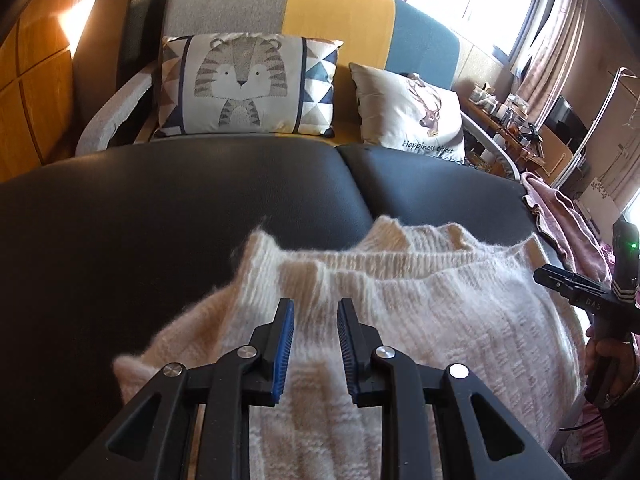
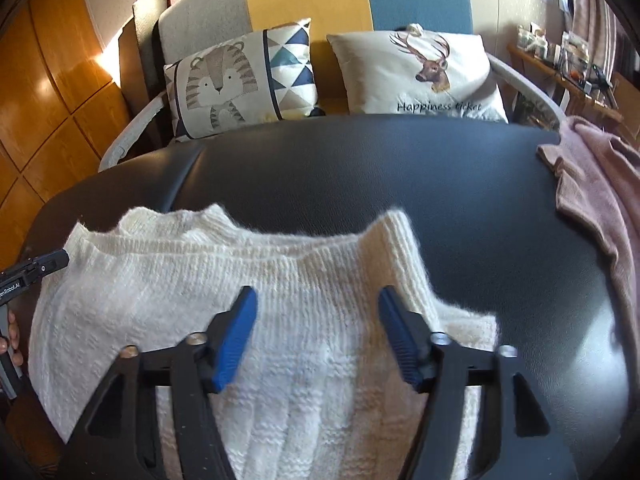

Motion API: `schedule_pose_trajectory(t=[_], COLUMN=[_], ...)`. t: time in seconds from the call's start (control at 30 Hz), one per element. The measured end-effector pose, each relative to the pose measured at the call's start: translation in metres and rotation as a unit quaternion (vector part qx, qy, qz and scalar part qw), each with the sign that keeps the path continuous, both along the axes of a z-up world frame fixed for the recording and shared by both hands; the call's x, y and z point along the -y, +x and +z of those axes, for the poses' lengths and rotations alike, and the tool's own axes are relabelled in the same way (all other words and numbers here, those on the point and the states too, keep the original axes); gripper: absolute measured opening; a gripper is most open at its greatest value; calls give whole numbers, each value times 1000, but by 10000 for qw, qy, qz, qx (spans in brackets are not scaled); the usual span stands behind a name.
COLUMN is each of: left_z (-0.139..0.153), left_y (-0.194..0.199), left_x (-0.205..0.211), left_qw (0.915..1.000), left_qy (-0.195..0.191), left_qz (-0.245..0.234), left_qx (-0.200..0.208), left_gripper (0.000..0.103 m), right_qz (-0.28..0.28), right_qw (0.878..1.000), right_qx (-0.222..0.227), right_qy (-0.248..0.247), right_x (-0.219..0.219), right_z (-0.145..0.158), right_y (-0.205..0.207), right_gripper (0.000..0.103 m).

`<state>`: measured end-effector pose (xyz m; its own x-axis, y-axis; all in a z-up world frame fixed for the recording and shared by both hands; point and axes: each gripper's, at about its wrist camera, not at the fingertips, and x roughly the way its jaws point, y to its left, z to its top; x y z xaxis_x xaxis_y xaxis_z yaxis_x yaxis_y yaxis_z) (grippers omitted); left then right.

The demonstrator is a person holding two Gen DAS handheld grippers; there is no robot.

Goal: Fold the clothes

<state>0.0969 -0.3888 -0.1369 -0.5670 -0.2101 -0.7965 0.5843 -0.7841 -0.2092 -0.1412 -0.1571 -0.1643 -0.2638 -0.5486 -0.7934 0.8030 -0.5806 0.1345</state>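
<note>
A fuzzy cream-and-beige knit sweater (image 1: 420, 312) lies spread on the black padded table (image 1: 160, 208), hem edge toward the sofa. My left gripper (image 1: 315, 306) hovers over its left part, jaws a little apart and empty. In the right wrist view the sweater (image 2: 168, 280) fills the near table (image 2: 400, 168). My right gripper (image 2: 314, 296) is wide open and empty above the sweater's right part. The right gripper also shows at the left wrist view's right edge (image 1: 560, 280), and the left gripper at the right wrist view's left edge (image 2: 40, 266).
A pink knit garment (image 2: 600, 184) lies on the table's right side, also seen in the left wrist view (image 1: 560, 216). Behind the table stands a sofa with a tiger cushion (image 1: 244, 84) and a deer cushion (image 2: 420, 72). Wooden panels are at the left.
</note>
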Motion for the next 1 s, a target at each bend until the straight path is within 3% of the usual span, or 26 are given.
schedule_pose_trajectory(t=[0.17, 0.37, 0.53, 0.63, 0.83, 1.0], left_z=[-26, -34, -36, -28, -4, -21], left_y=[-19, -8, 1, 0, 3, -8], left_x=[16, 27, 39, 38, 30, 44], left_qw=[9984, 9995, 9989, 9989, 9991, 9980], left_qy=[-13, -144, 236, 300, -61, -30], left_qz=[248, 245, 368, 320, 376, 572], left_qx=[510, 167, -179, -148, -167, 266], left_gripper=[24, 27, 26, 26, 26, 26], right_qz=[98, 53, -67, -156, 177, 322], right_qw=[9996, 9995, 9992, 9989, 9989, 9980], right_qx=[-114, -102, -137, -144, -391, -360], right_qy=[245, 283, 362, 426, 199, 397], right_x=[16, 11, 13, 14, 31, 56], right_z=[-10, -33, -28, -24, 0, -15], right_y=[-2, -23, -21, -18, 15, 28], right_gripper=[75, 75, 75, 75, 76, 76])
